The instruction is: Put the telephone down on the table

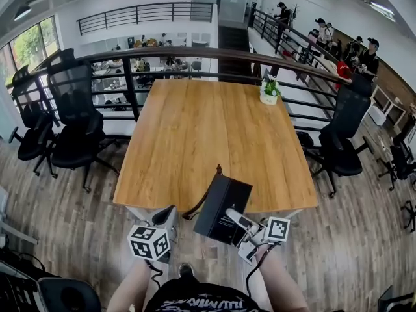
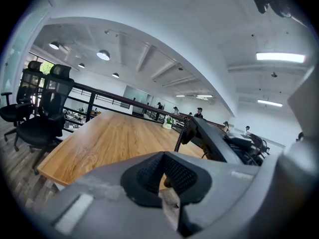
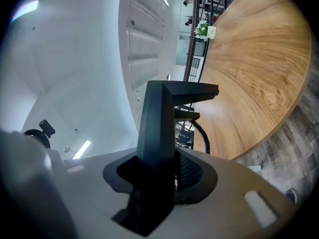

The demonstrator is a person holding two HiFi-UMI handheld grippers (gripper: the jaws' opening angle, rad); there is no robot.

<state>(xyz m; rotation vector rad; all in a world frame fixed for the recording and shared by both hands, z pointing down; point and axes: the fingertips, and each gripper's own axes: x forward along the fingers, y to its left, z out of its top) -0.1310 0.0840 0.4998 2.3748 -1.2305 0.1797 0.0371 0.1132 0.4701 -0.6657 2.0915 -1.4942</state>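
Dark shirt [image 1: 195,301] and two bare forearms fill the near edge of the head view, each arm carrying a claw.

Right claw [image 1: 233,217] is clamped on the phone [image 1: 221,203]. In the right gripper view the black body of the phone [image 3: 157,128] stands straight up out of the claw [image 3: 159,171], with both pads pressed against its sides and the upper part bending over towards the counter [image 3: 259,59]. The phone is held tilted in the air at the near edge of the counter [image 1: 208,129], right of the middle. Its far end overlaps the wooden top in the head view, and its near end hangs out over the floor. A coiled cord [image 1: 198,203] drops from its far left corner; the same cord [image 3: 202,133] shows just right of the phone body in the right gripper view.

Left claw [image 1: 166,216] sits just left of the phone, apart from it. In its own view the two mesh pads of the claw [image 2: 163,176] meet with nothing between them. The phone [image 2: 214,143] rises to the right, with the cord [image 2: 180,136] hanging beside it.

A small potted plant [image 1: 268,93] stands at the counter's far right edge, well apart from the phone. Black chairs [image 1: 78,122] stand to the left, and another [image 1: 341,142] stands to the right.
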